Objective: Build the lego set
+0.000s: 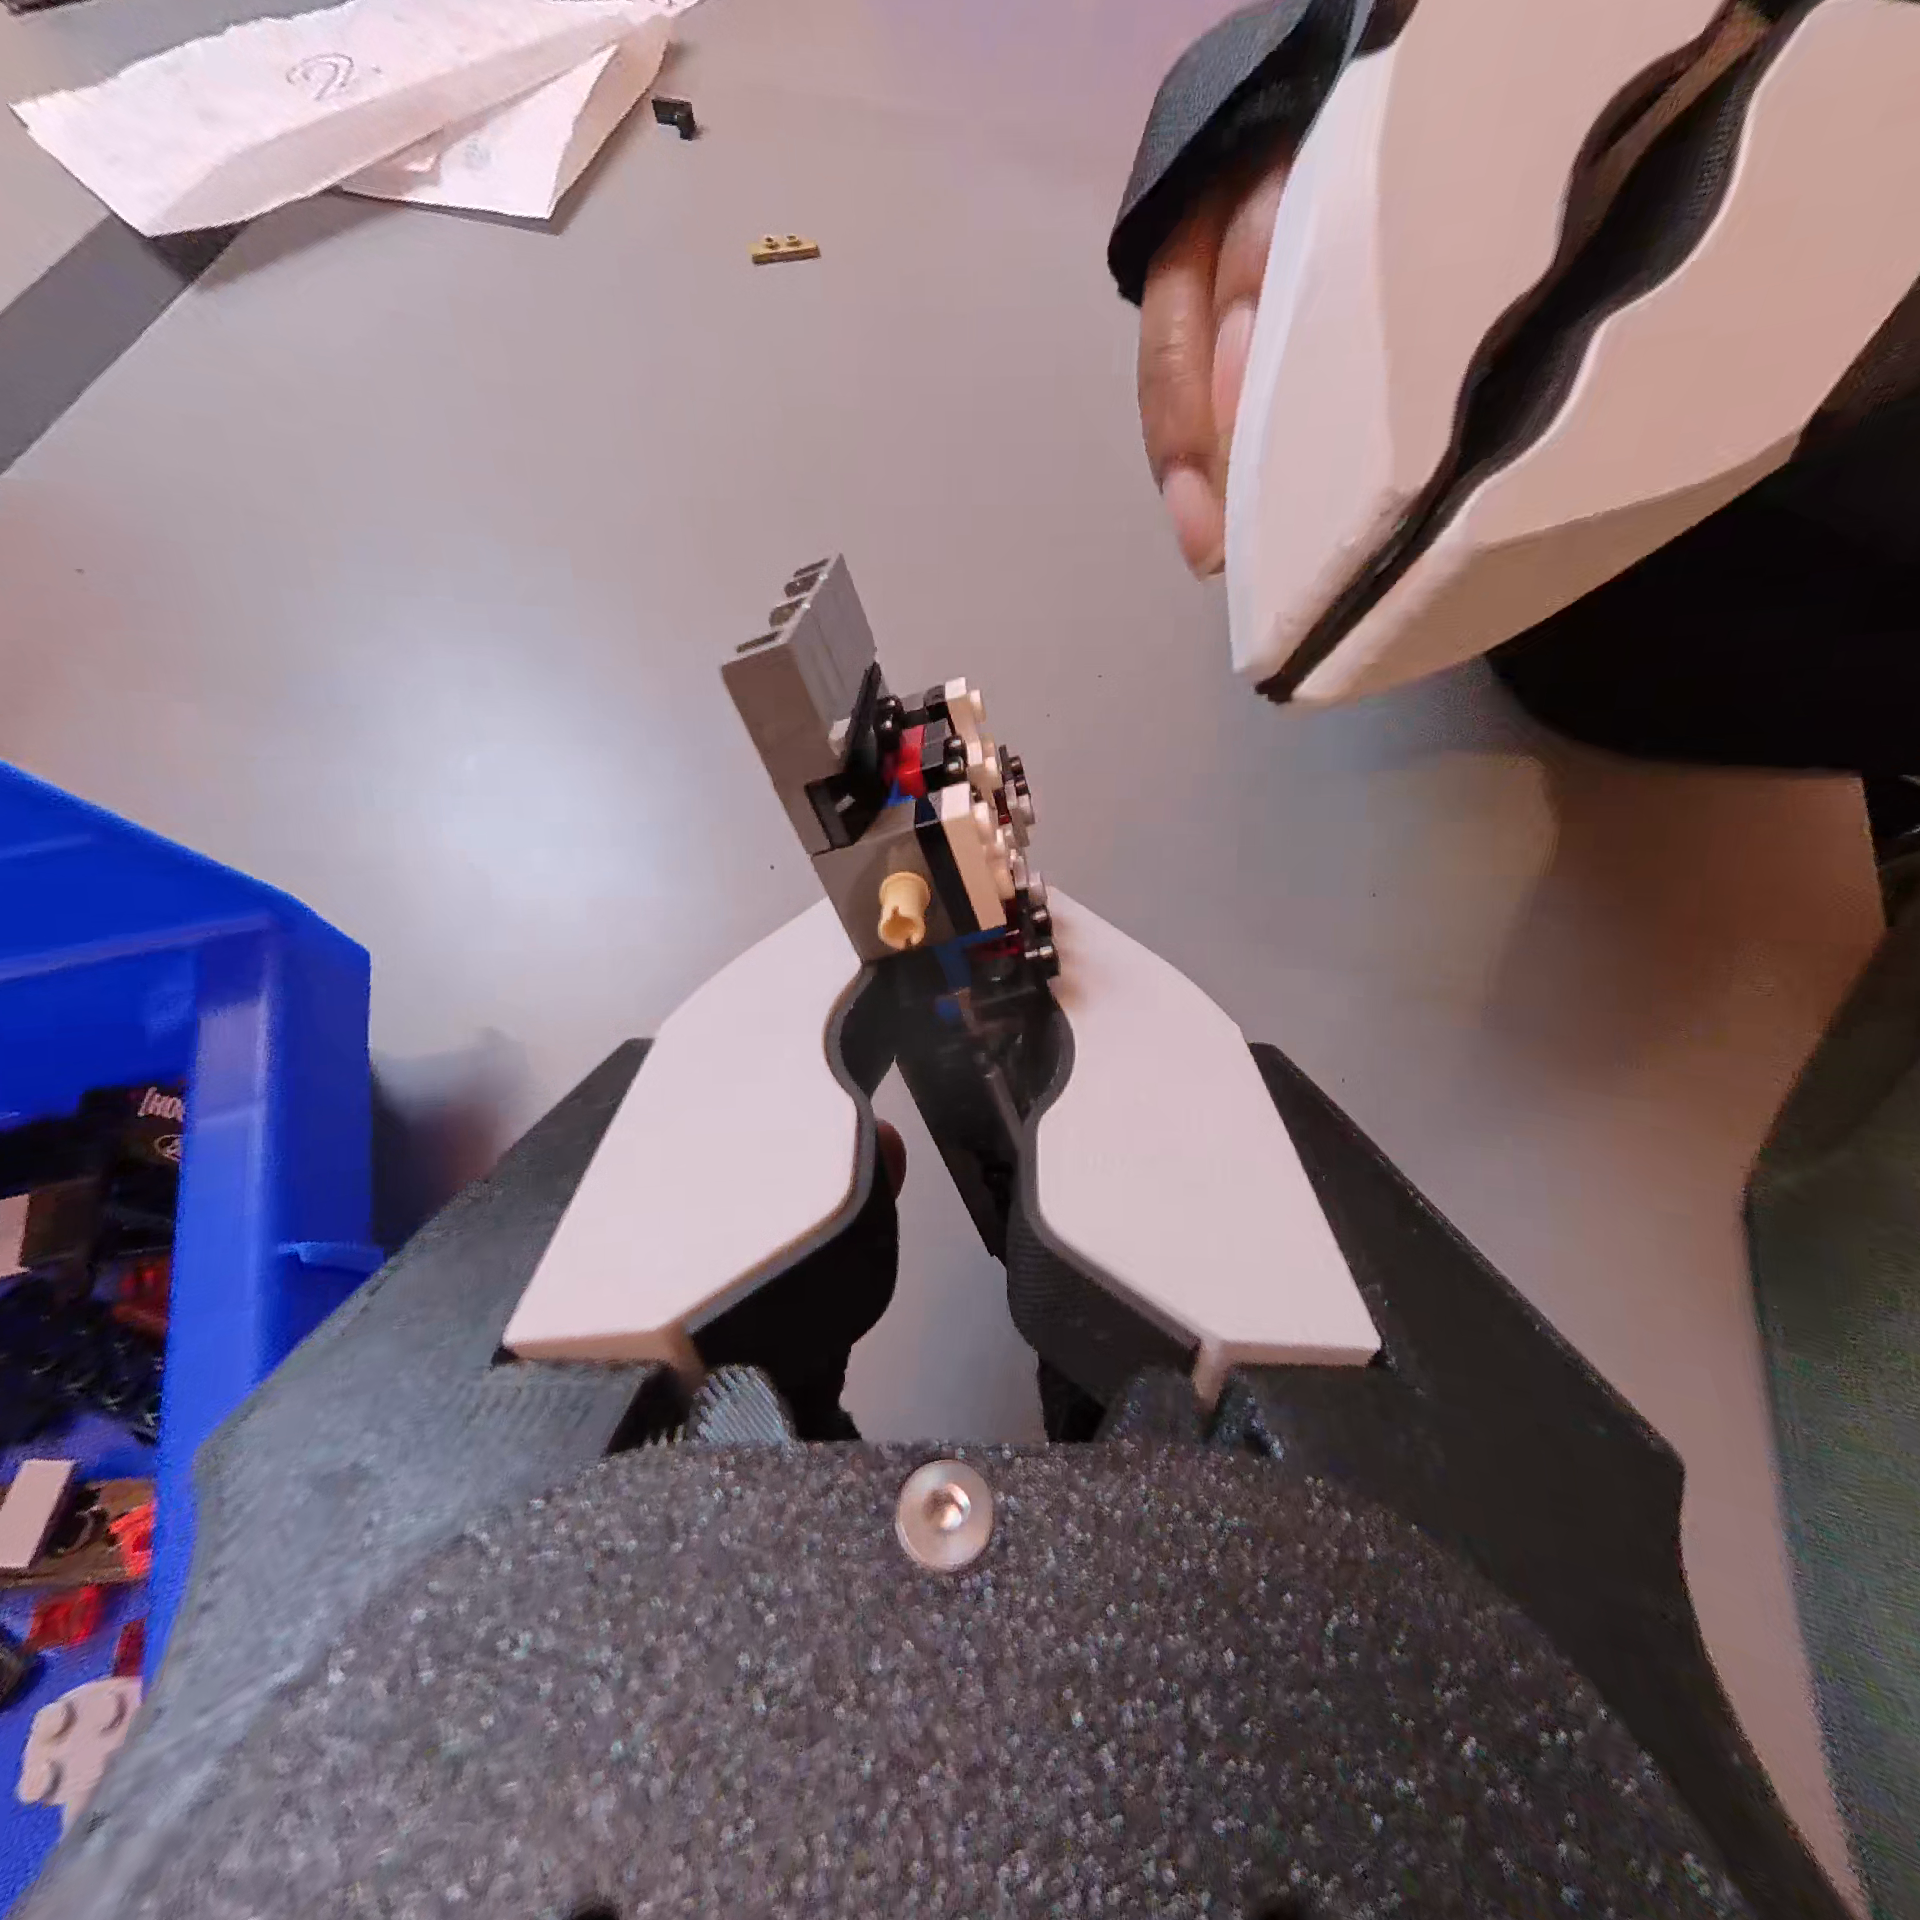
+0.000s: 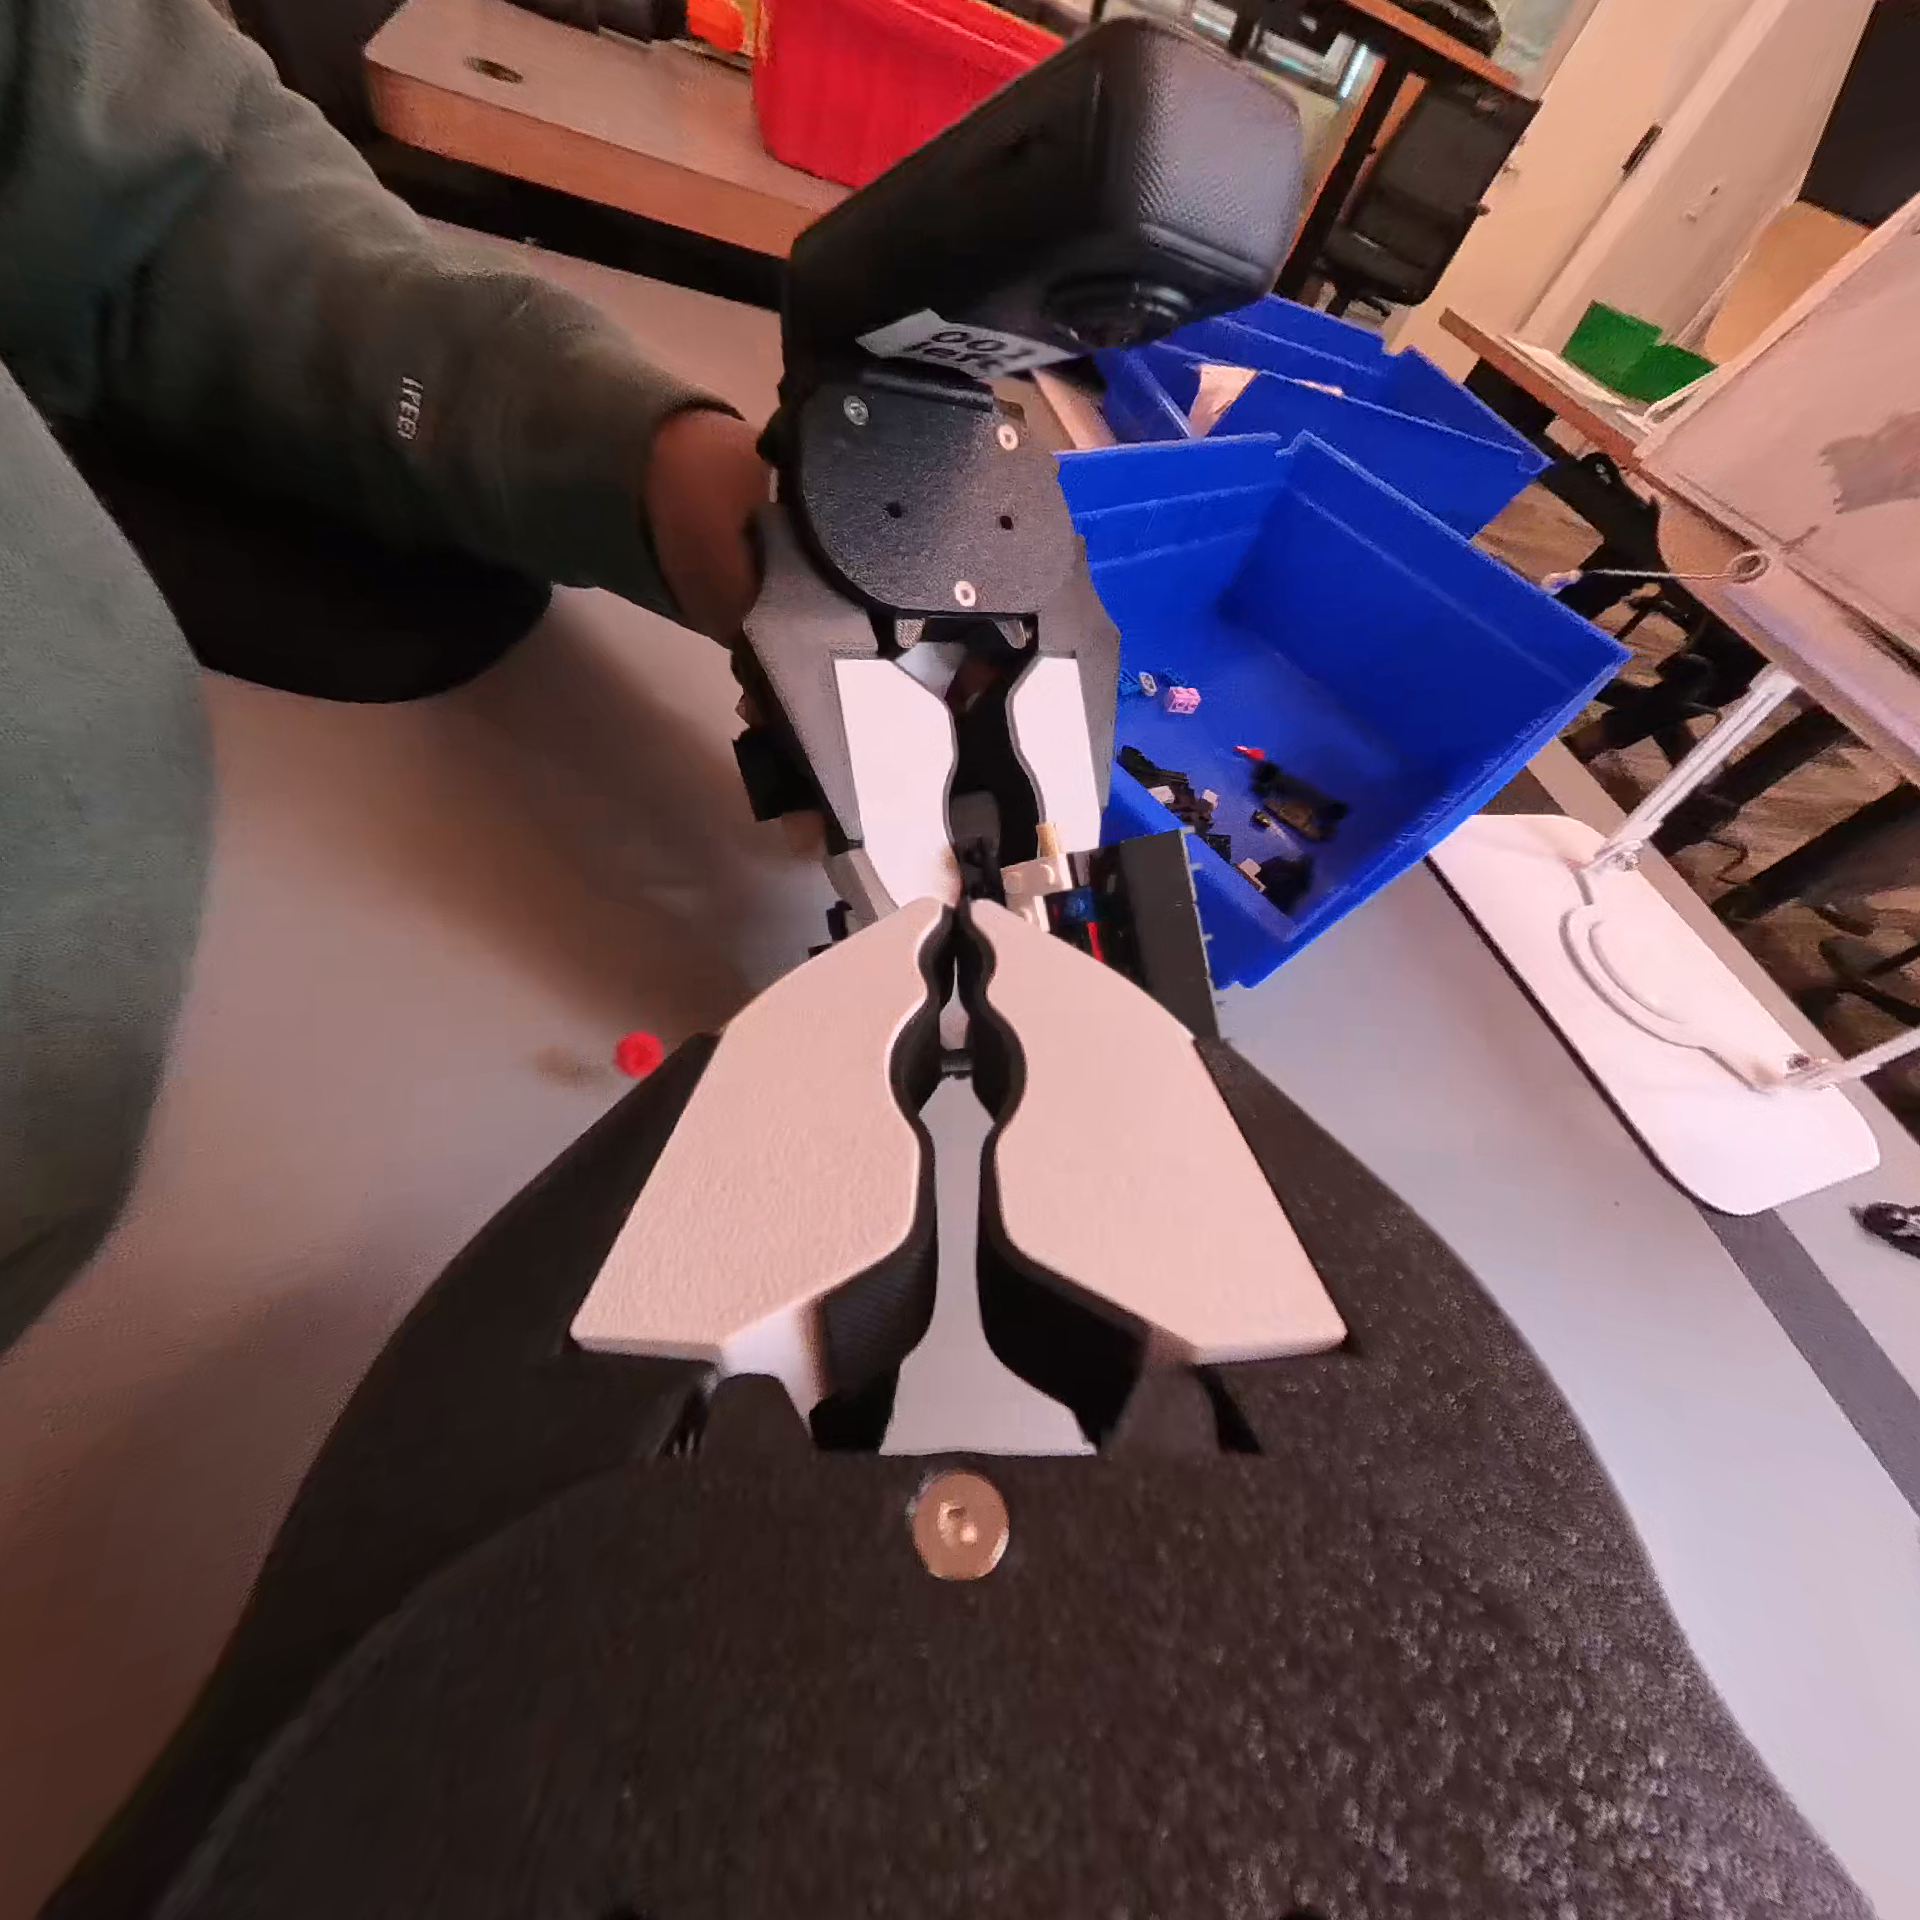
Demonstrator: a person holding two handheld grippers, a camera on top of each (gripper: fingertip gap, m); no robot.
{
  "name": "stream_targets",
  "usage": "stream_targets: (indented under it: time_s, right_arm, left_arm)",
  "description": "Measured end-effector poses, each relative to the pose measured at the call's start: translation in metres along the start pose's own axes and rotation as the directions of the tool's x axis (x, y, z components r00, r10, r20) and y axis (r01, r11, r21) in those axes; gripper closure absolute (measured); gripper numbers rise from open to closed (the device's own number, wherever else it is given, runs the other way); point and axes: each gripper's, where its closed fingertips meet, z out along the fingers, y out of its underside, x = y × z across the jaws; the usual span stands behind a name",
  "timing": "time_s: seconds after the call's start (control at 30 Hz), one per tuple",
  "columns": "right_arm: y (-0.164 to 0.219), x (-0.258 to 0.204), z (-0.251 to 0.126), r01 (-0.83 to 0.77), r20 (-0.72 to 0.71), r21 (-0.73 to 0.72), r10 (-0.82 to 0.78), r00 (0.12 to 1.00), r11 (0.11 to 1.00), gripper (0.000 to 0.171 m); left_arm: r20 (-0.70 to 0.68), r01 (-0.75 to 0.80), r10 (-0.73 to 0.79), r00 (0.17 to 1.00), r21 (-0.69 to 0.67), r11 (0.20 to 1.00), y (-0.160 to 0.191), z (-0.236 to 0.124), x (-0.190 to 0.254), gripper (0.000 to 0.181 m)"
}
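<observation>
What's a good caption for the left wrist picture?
Left gripper clamps a small brick model above the grey table, shut right gripper close by.

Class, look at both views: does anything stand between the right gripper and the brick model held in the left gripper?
Nothing visible does. The right gripper, its jaws shut and empty, hangs above and to the right of the brick model, which the left gripper clamps; only open air above the grey table separates them.

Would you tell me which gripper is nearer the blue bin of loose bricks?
Left. The left gripper, shut on the brick model, sits right beside the blue bin; the right gripper hangs beyond the model, farther off.
</observation>
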Motion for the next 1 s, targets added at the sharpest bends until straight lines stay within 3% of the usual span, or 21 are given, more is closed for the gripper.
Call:
stream_targets:
  time_s: [0.17,0.27,0.37,0.53,0.67,0.77,0.87,1.0]
  right_arm:
    - [0.014,0.002,0.002,-0.023,0.002,-0.038,0.024,1.000,0.999,0.170]
    - [0.019,0.001,0.001,-0.079,0.044,-0.041,0.081,0.996,0.996,0.163]
    - [0.026,0.010,0.002,-0.130,0.036,-0.043,0.132,0.991,0.991,0.157]
    - [0.037,0.016,0.001,-0.157,0.022,-0.064,0.158,0.987,0.986,0.157]
    - [0.046,0.024,-0.003,-0.147,-0.009,-0.104,0.147,0.989,0.984,0.157]
    - [0.054,0.036,-0.008,-0.177,-0.062,-0.110,0.171,0.983,0.978,0.157]
    - [0.061,0.046,-0.011,-0.218,-0.099,-0.105,0.208,0.973,0.970,0.159]
    - [0.065,0.048,-0.011,-0.223,-0.111,-0.113,0.210,0.971,0.968,0.161]
  left_arm:
    - [-0.034,0.138,-0.137,0.990,0.015,0.990,0.004,0.003,-0.009,0.159]
    - [-0.217,0.365,-0.366,0.905,-0.046,0.930,0.013,0.010,0.002,0.160]
    - [-0.264,0.429,-0.447,0.855,-0.126,0.894,0.023,0.021,0.005,0.145]
    - [-0.054,0.237,-0.243,0.969,-0.101,0.966,0.022,0.020,-0.019,0.132]
    - [0.118,0.003,0.007,0.993,-0.087,0.996,0.013,0.003,-0.033,0.134]
    - [-0.086,-0.200,0.192,0.978,-0.095,0.975,0.012,-0.006,0.017,0.158]
    - [-0.249,-0.296,0.252,0.935,-0.163,0.941,0.031,0.000,0.060,0.162]
    - [-0.245,-0.346,0.283,0.927,-0.277,0.896,0.048,0.019,0.069,0.164]
